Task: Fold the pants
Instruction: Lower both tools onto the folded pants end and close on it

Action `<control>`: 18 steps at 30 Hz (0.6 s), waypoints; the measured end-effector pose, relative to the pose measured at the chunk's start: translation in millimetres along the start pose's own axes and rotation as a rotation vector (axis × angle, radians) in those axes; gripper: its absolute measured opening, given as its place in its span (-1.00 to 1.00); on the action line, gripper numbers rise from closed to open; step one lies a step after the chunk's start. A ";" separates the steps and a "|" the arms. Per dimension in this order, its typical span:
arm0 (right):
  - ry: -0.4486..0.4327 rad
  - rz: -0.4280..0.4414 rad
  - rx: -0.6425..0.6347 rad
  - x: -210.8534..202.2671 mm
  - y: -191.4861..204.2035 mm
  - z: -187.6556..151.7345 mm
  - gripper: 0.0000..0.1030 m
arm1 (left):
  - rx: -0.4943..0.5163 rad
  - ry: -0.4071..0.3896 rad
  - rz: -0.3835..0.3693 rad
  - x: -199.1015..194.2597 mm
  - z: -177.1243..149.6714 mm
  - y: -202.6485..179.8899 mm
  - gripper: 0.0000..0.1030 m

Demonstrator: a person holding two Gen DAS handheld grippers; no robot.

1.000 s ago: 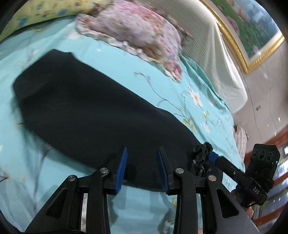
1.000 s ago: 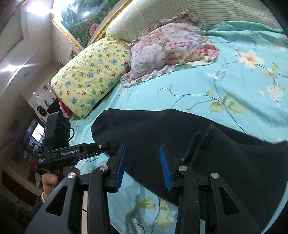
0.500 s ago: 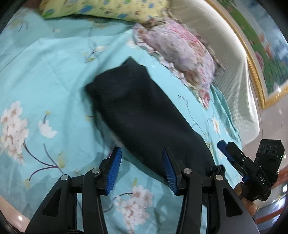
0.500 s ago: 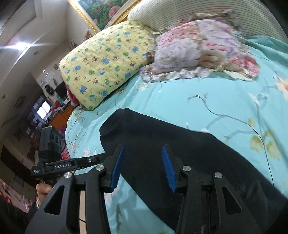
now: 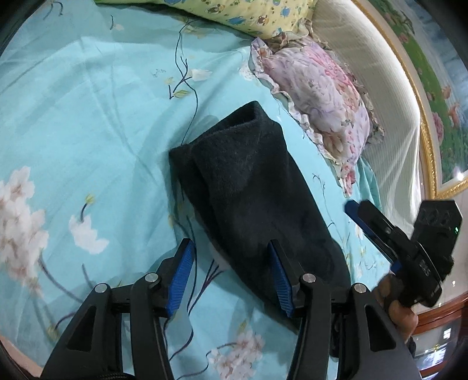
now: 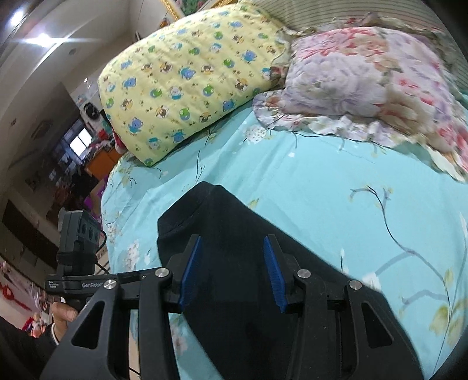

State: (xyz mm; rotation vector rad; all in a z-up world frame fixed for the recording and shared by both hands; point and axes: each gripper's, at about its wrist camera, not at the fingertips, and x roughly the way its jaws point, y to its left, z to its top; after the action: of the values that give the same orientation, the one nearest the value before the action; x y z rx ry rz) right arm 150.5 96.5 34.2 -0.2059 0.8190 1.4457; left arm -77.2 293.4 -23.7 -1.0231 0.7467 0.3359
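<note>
Both grippers have swung across the bed (image 5: 87,122), and the left gripper (image 5: 231,274) has just been widening its fingers, nothing between them; the right gripper (image 6: 231,270) hangs partly open and empty over the dark pants (image 5: 251,187), folded long below the pillows

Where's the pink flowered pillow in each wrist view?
Left wrist: pink flowered pillow sits upper right, beyond the far end of the black pants, against the striped headboard.
Right wrist: pink flowered pillow sits upper right, just right of the yellow pillow.
Shared landmark: the yellow pillow, which lies next to the pink one in both views.
</note>
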 end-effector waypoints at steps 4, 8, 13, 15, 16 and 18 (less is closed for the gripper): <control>0.065 0.021 -0.038 27.3 -4.0 16.6 -0.11 | 0.002 0.002 0.003 7.7 9.2 0.8 0.02; 0.134 0.041 -0.101 56.3 -5.8 29.4 -0.11 | -0.012 0.002 -0.007 13.8 17.4 3.7 0.02; 0.208 0.074 -0.156 87.3 -5.8 39.8 -0.11 | -0.019 -0.004 -0.015 18.6 24.5 5.8 0.01; 0.236 0.092 -0.173 98.9 -3.6 42.7 -0.11 | -0.022 -0.009 -0.018 19.7 26.0 6.8 0.01; 0.246 0.095 -0.182 103.6 -2.0 43.5 -0.11 | -0.023 -0.011 -0.019 20.5 26.6 7.2 0.01; 0.265 0.113 -0.192 113.9 0.9 45.6 -0.11 | -0.020 -0.018 -0.013 22.2 28.0 6.5 -0.04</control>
State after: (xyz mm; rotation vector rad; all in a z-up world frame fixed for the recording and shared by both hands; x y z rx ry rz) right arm 156.6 213.7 -1.5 -0.5127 0.9166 1.6263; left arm -54.0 319.0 -34.9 -1.0416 0.7217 0.3416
